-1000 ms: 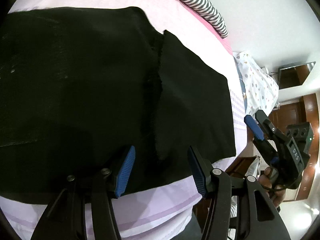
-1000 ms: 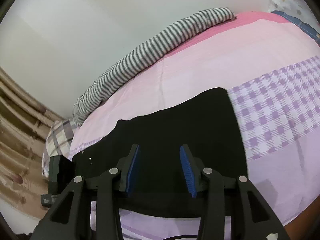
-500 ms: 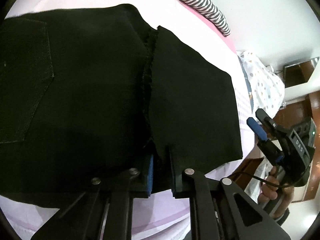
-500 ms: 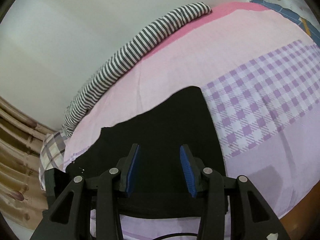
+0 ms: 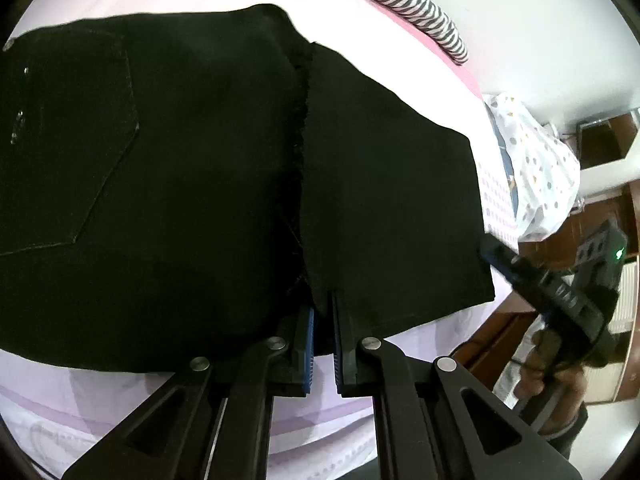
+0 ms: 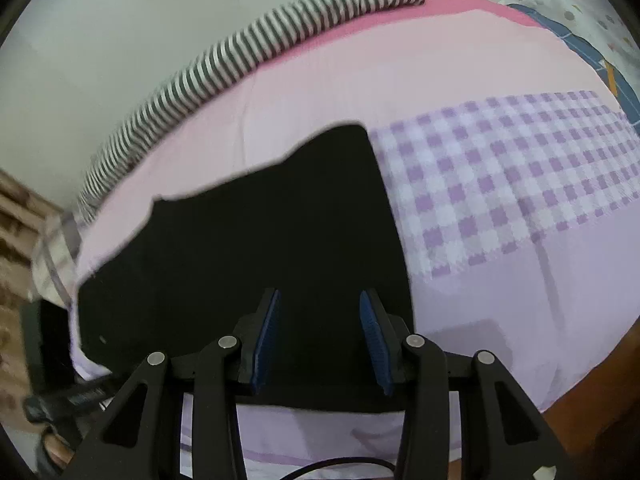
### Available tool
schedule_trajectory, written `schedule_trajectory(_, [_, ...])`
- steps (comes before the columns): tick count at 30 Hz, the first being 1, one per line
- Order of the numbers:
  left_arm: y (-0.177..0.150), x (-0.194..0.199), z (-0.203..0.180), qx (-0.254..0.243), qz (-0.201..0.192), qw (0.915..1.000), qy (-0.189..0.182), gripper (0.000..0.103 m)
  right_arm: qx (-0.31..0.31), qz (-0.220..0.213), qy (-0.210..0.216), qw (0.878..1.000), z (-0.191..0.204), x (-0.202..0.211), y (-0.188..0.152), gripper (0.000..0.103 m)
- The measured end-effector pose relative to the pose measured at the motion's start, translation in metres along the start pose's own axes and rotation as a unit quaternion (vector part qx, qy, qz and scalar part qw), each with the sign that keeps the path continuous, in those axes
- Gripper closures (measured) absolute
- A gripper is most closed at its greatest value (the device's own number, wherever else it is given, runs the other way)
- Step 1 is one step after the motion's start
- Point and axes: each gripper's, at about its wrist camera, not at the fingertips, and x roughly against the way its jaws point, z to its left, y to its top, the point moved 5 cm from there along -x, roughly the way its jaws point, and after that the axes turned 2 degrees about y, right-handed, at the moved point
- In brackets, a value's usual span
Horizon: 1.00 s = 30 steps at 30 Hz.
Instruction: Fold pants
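Observation:
The black pants (image 5: 180, 184) lie flat on the bed, a back pocket at the left and a folded-over leg part at the right. My left gripper (image 5: 322, 320) is shut on the near edge of the pants, at the folded layer's raw edge. My right gripper (image 6: 318, 336) is open with blue pads, low over the near edge of the pants (image 6: 260, 248), holding nothing. It also shows in the left wrist view (image 5: 516, 268) at the pants' right corner.
The bed has a pink and purple checked sheet (image 6: 500, 184). A striped bolster (image 6: 248, 60) lies along the far wall. A dotted white pillow (image 5: 536, 176) sits at the bed's right end. Wooden furniture (image 5: 600, 148) stands beyond the bed.
My left gripper went from open to shut on the pants' near edge. The right gripper moved in closer to the pants' right side, still open.

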Motion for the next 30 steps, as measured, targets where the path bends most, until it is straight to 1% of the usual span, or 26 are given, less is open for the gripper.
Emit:
schedule_trajectory(4, [-0.001, -0.003, -0.003, -0.012, 0.0, 0.9998, 0.017, 0.093, 0.02, 0.023, -0.027, 0.999, 0.002, -0.014, -0.006, 0.063])
schedule_trajectory(6, [0.0, -0.003, -0.001, -0.011, 0.0, 0.9998, 0.016, 0.09, 0.028, 0.026, -0.03, 0.999, 0.003, -0.013, -0.006, 0.063])
schedule_trajectory(9, [0.001, 0.001, -0.001, -0.006, -0.001, 0.9999, 0.012, 0.088, 0.04, 0.026, -0.024, 0.999, 0.008, -0.012, 0.001, 0.063])
schedule_trajectory(10, [0.002, 0.004, -0.001, -0.01, -0.008, 0.9997, 0.021, 0.085, 0.049, 0.02, -0.025, 0.998, 0.01, -0.01, 0.007, 0.063])
schedule_trajectory(11, [0.003, 0.007, -0.001, -0.015, -0.016, 0.9993, 0.031, 0.084, 0.058, 0.013, -0.029, 0.998, 0.012, -0.008, 0.013, 0.063])
schedule_trajectory(14, [0.007, 0.021, -0.008, -0.048, -0.058, 0.9955, 0.057, 0.084, 0.082, -0.019, -0.034, 0.996, 0.017, -0.005, 0.038, 0.063])
schedule_trajectory(16, [0.008, 0.027, -0.013, -0.069, -0.076, 0.9927, 0.063, 0.083, 0.09, -0.027, -0.041, 0.995, 0.017, -0.009, 0.056, 0.063])
schedule_trajectory(18, [0.008, 0.029, -0.022, -0.087, -0.086, 0.9909, 0.057, 0.083, 0.092, -0.033, -0.04, 0.994, 0.016, -0.018, 0.077, 0.063])
schedule_trajectory(19, [0.007, 0.029, -0.026, -0.098, -0.087, 0.9899, 0.054, 0.083, 0.092, -0.033, -0.043, 0.994, 0.018, -0.022, 0.082, 0.063])
schedule_trajectory(22, [0.003, 0.022, -0.033, -0.124, -0.08, 0.9877, 0.052, 0.082, 0.091, -0.029, -0.054, 0.994, 0.02, -0.04, 0.102, 0.063])
schedule_trajectory(24, [-0.001, 0.011, -0.037, -0.135, -0.059, 0.9879, 0.049, 0.082, 0.087, -0.019, -0.061, 0.994, 0.016, -0.049, 0.107, 0.063])
schedule_trajectory(27, [-0.002, -0.007, -0.029, -0.129, -0.02, 0.9903, 0.048, 0.082, 0.089, -0.015, -0.06, 0.994, 0.017, -0.055, 0.109, 0.063])
schedule_trajectory(30, [-0.001, -0.009, -0.026, -0.119, -0.021, 0.9919, 0.038, 0.082, 0.086, -0.011, -0.055, 0.995, 0.018, -0.049, 0.101, 0.064])
